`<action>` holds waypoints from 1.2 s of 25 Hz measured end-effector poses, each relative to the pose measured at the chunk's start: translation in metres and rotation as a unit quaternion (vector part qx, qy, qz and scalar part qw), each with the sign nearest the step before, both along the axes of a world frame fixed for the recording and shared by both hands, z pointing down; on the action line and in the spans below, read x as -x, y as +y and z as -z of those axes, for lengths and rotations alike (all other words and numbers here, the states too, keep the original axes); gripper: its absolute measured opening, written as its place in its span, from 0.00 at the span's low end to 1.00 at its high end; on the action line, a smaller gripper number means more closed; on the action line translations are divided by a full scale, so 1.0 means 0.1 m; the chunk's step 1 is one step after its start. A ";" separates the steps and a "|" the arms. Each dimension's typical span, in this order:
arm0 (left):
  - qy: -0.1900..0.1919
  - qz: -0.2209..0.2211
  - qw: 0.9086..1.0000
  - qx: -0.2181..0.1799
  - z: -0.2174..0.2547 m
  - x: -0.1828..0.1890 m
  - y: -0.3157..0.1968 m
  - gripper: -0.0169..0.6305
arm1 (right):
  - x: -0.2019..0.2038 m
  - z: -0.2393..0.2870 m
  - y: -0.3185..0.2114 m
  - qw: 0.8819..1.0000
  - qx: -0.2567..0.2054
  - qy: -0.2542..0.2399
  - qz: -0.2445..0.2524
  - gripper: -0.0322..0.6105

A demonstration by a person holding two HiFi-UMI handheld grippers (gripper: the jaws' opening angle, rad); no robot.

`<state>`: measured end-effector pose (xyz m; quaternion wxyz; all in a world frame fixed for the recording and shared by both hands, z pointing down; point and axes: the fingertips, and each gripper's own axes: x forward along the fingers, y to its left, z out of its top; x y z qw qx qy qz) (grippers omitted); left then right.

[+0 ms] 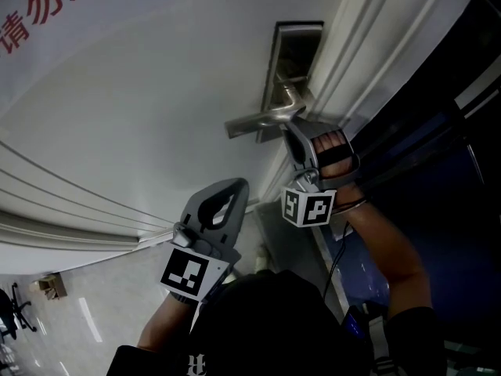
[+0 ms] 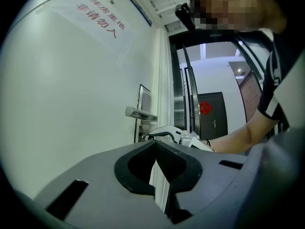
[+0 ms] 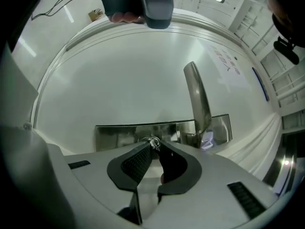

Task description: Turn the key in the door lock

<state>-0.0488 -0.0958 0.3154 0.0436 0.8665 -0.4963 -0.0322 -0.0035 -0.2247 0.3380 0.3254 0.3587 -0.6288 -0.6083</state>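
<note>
"Key [image 3: 154, 141], where's it sitting?"

"Right at the steel lock plate [image 3: 119, 133] on the white door [image 1: 141, 92], just beside the base of the lever handle [image 3: 196, 97]. Only a small metal ring of it shows."

"And the right gripper [image 3: 151, 149]?"

"Jaws pinched together on that key, tips close up against the plate. The hand [image 1: 338, 153] behind it is raised to the lock."

"What about the left gripper [image 2: 155, 144]?"

"Well apart from the lock, pointing at the door. Its jaws are closed tip to tip, with nothing between them."
</note>
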 end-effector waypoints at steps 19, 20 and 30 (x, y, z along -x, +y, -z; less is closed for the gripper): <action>0.001 -0.002 1.000 -0.002 0.01 0.08 0.06 0.04 | -0.05 0.07 -0.05 0.920 0.230 -0.318 -0.021 0.08; 0.001 -0.002 1.000 -0.002 0.01 0.08 0.07 0.04 | -0.05 0.07 -0.05 0.899 0.255 -0.356 -0.020 0.08; -0.003 -0.003 1.000 -0.003 0.02 0.09 0.09 0.04 | -0.17 0.01 -0.12 0.531 0.506 -0.679 0.033 0.08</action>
